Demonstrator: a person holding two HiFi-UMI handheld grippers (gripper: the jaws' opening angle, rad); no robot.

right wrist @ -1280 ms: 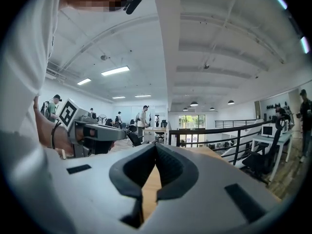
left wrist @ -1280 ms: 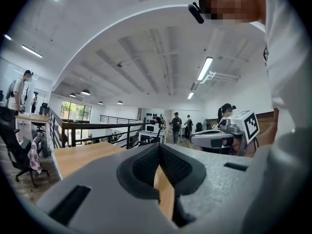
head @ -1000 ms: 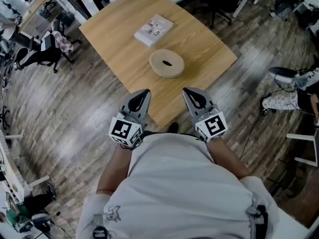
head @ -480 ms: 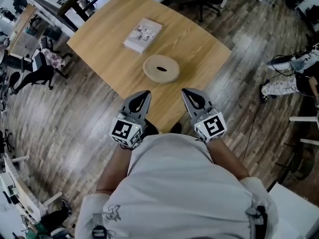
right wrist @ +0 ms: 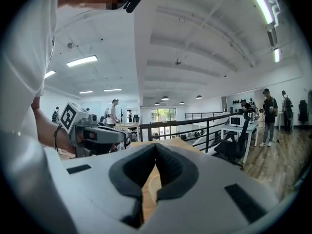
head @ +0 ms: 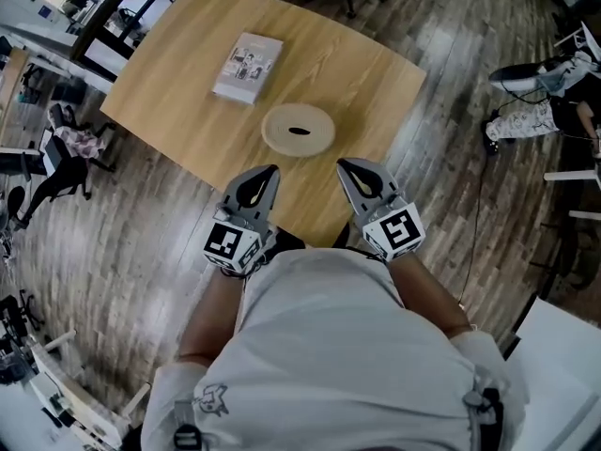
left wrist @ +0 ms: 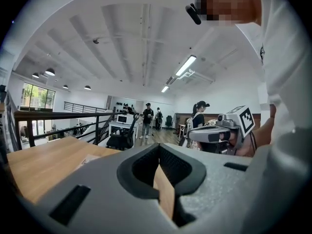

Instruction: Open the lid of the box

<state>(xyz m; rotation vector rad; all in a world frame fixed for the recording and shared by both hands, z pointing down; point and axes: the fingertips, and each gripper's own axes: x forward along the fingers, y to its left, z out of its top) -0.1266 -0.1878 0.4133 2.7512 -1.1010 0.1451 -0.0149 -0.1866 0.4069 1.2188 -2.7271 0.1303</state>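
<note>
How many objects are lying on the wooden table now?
2. A round wooden box sits near the middle of the table; a flat white packet lies beyond it, toward the left. The table's near corner is partly hidden.

One wooden table, one round box, one white booklet, two tongs, left and right

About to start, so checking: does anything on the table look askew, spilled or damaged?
Nothing stands out. The round box sits flat and closed on the table, and the flat white packet lies beyond it, apart. No spill or damage shows.
</note>
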